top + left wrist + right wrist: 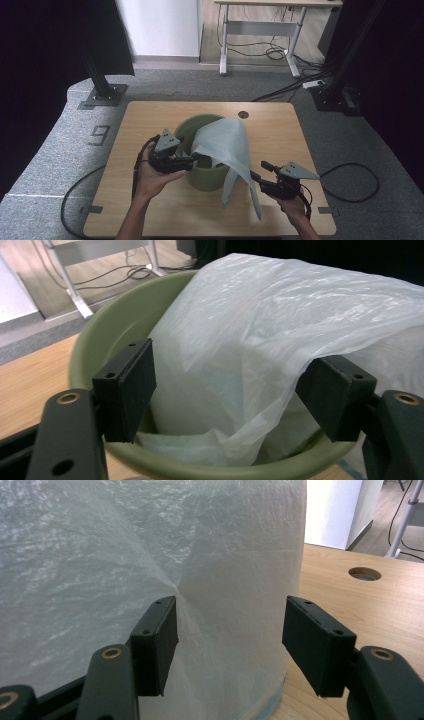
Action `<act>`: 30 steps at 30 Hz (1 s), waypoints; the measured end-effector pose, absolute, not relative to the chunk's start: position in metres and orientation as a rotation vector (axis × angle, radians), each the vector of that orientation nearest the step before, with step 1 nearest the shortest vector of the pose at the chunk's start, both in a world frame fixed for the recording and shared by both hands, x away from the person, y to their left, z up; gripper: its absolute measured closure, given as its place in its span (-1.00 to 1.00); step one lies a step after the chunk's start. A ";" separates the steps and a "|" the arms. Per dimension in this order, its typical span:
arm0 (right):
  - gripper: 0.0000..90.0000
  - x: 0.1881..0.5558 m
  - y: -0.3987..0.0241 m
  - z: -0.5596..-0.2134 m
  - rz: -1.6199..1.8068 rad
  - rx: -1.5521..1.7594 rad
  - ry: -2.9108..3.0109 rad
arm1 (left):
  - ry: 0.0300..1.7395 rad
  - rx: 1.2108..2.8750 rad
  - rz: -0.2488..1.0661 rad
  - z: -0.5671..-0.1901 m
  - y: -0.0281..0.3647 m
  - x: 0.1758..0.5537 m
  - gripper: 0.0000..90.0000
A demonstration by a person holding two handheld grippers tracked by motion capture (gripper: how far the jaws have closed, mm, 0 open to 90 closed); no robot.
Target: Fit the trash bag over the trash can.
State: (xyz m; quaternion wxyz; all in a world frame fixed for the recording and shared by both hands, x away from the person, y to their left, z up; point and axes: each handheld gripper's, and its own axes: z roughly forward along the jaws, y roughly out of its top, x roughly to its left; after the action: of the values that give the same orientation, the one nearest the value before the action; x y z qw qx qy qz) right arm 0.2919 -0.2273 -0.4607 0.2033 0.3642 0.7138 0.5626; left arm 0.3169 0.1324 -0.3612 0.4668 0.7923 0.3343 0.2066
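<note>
White plastic bin liner (227, 145) half-draped over green bin (202, 172) on bench (280, 125); left tongs (196, 161) and right tongs (261, 171) open, rim fitting remains.

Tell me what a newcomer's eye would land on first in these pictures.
First comes the white plastic bag, billowing half in and half out of the green bin at the middle of the wooden table. Next come the black tongs at either side: the left tongs open at the bin's rim, the right tongs open beside the bag's hanging edge.
</note>
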 end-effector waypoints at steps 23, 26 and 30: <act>-0.15 0.301 -0.227 -0.453 1.589 1.001 1.978 | 0.875 1.863 0.340 -0.360 0.157 0.331 0.98; -0.21 0.306 -0.228 -0.454 1.592 1.008 1.984 | 0.901 1.843 0.346 -0.360 0.168 0.333 0.99; -0.31 0.314 -0.230 -0.454 1.631 1.006 1.989 | 0.945 1.828 0.362 -0.361 0.184 0.338 0.99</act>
State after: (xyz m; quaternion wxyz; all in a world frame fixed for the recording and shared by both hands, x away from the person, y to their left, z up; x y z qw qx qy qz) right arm 0.3145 -0.2303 -0.4537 0.1889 0.3577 0.7072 0.5799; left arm 0.3377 0.1837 -0.3607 0.5021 0.7567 0.3910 0.1497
